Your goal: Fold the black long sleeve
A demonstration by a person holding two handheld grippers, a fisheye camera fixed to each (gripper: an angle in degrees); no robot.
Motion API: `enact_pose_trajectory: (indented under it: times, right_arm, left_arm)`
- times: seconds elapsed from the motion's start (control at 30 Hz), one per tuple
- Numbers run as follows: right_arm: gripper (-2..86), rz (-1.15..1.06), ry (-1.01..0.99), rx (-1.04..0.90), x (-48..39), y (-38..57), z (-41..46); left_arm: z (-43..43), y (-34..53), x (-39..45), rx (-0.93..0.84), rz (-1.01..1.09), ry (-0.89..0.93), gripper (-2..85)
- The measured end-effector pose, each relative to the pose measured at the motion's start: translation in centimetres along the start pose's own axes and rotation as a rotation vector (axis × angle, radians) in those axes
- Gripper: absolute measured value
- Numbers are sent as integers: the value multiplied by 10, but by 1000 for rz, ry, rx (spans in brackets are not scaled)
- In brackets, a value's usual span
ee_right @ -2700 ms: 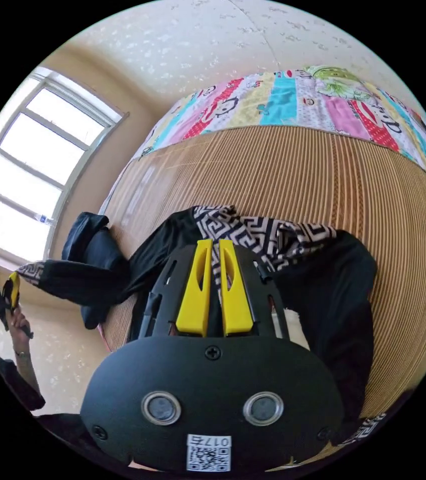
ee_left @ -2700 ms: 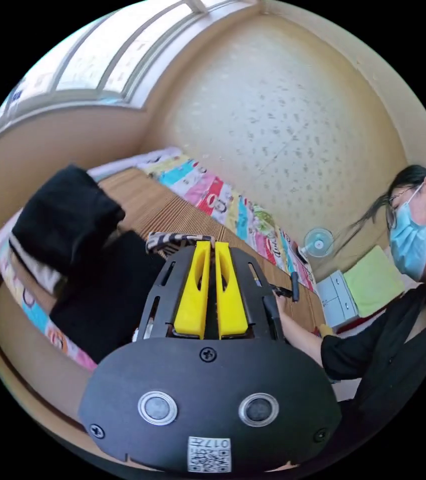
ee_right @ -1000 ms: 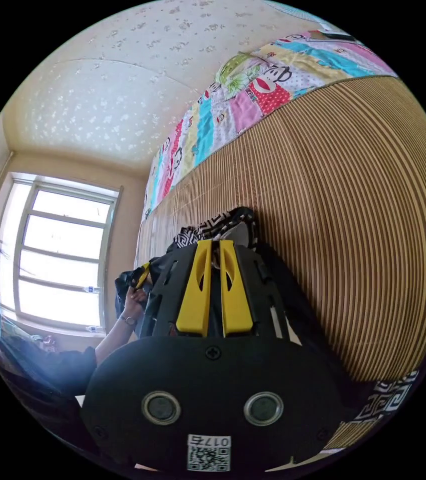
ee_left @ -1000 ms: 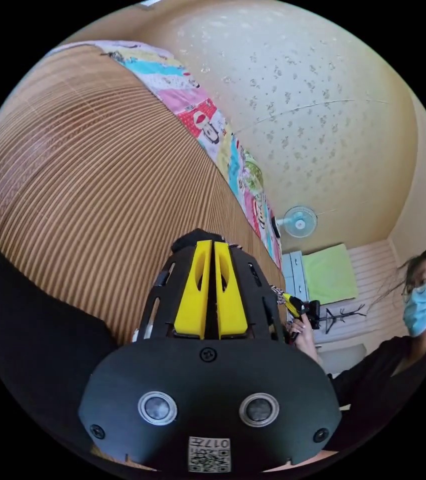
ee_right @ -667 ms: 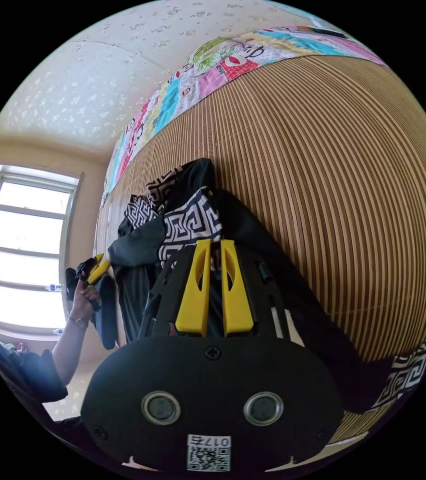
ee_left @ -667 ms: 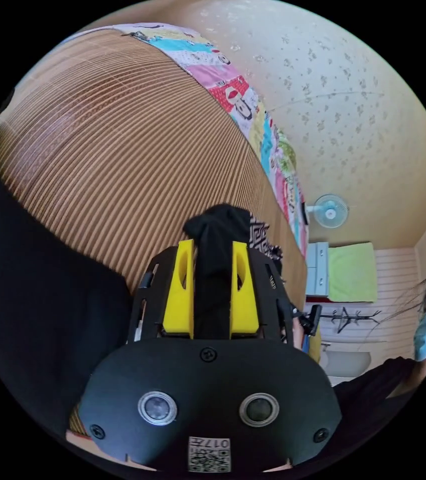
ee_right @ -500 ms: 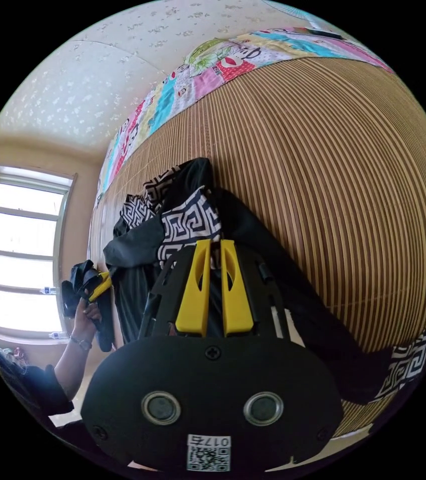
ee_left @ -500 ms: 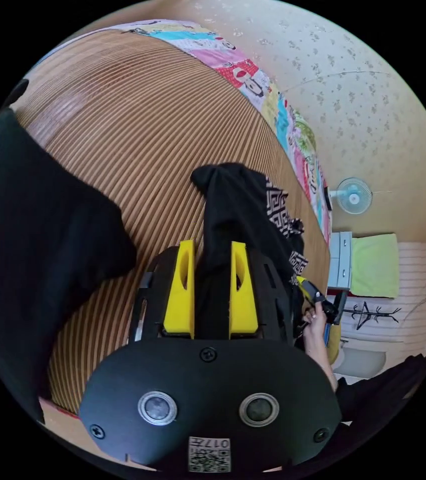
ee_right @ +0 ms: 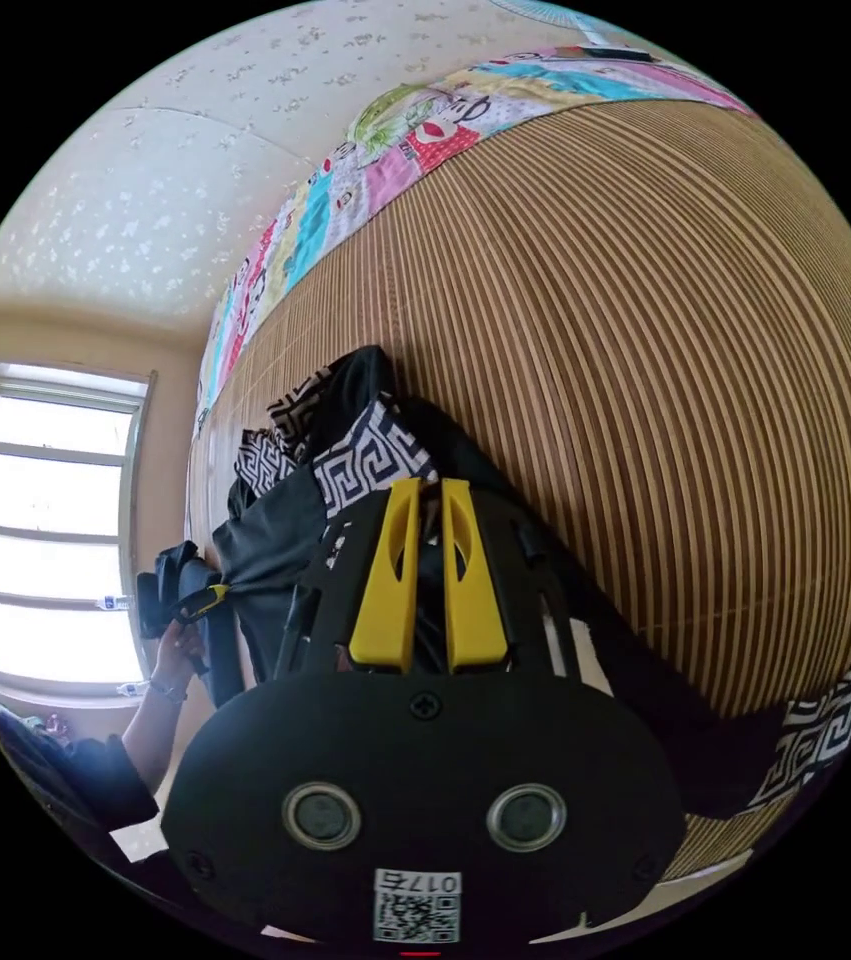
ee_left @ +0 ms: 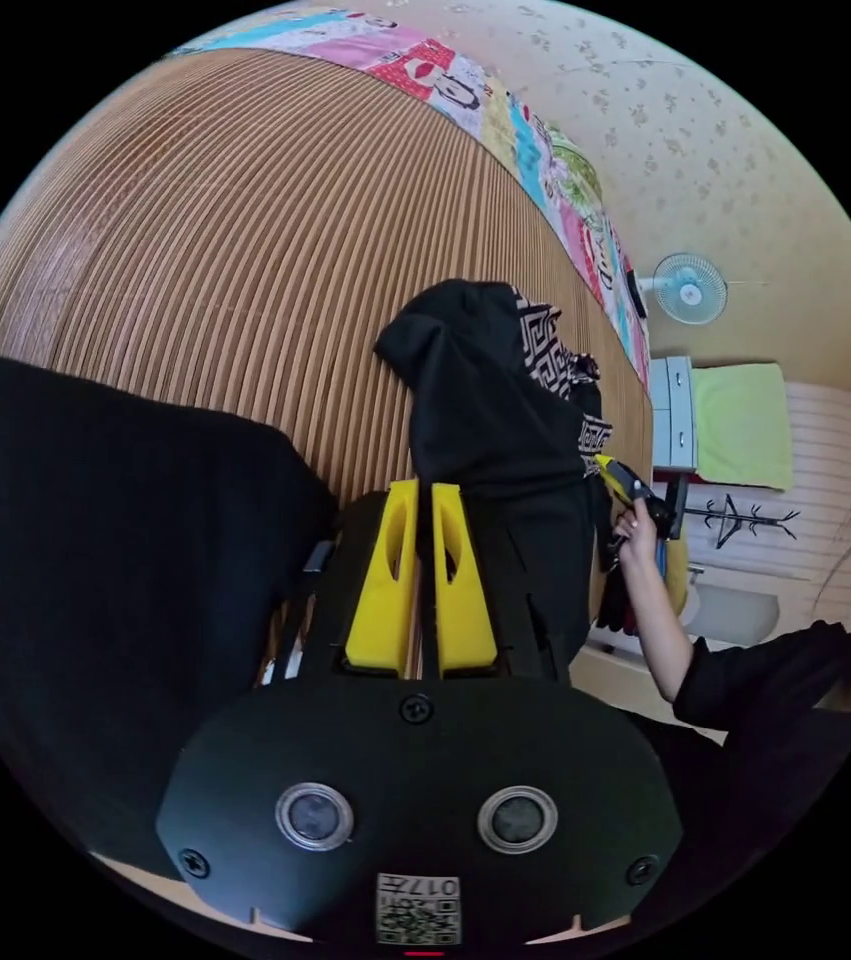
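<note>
The black long sleeve [ee_left: 485, 420] lies bunched on the bamboo mat, with black-and-white key-pattern trim [ee_right: 370, 455] showing. In the left gripper view, my left gripper [ee_left: 423, 492] has its yellow jaws closed on the near edge of the black cloth. A hand holds my right gripper [ee_left: 617, 478] at the garment's far side. In the right gripper view, my right gripper [ee_right: 425, 492] is shut on the cloth just below the patterned trim. The left gripper [ee_right: 207, 597], held by a hand, pulls a black fold taut there. A patterned cuff [ee_right: 817, 728] lies at the lower right.
The striped bamboo mat [ee_left: 205, 220] covers the bed, bordered by a colourful printed sheet [ee_right: 345, 210]. Another black garment [ee_left: 95, 570] lies at the left in the left gripper view. A fan [ee_left: 690, 290], drawers [ee_left: 672, 410] and a window [ee_right: 45, 540] stand beyond the bed.
The left jaws, open around the black cloth half a second ago, have closed on it. The right jaws stayed shut on the garment. Both cameras have shifted a little.
</note>
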State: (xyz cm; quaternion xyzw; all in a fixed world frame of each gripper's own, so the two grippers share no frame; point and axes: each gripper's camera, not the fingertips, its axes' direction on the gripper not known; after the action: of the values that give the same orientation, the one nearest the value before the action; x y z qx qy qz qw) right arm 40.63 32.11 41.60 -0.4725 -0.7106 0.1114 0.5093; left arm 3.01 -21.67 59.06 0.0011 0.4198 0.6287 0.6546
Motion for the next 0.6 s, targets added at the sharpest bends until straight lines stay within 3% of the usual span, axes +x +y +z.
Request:
enact_pose_trajectory:
  times: [0.1,0.27,0.4,0.6]
  right_arm:
    - [83,-26,26,46,-5,18,-38]
    - [95,134,105,102,31,85,-111]
    - [106,381,285,127,77,143,-142]
    - [90,622,318,237,118,173,-125]
  left_arm:
    - [-25,15,7,164,-28,-71,82]
    - [-54,55,32,371,-58,-97,88]
    - [-24,70,69,293,25,-60,87]
    - [63,70,116,48,174,62,85]
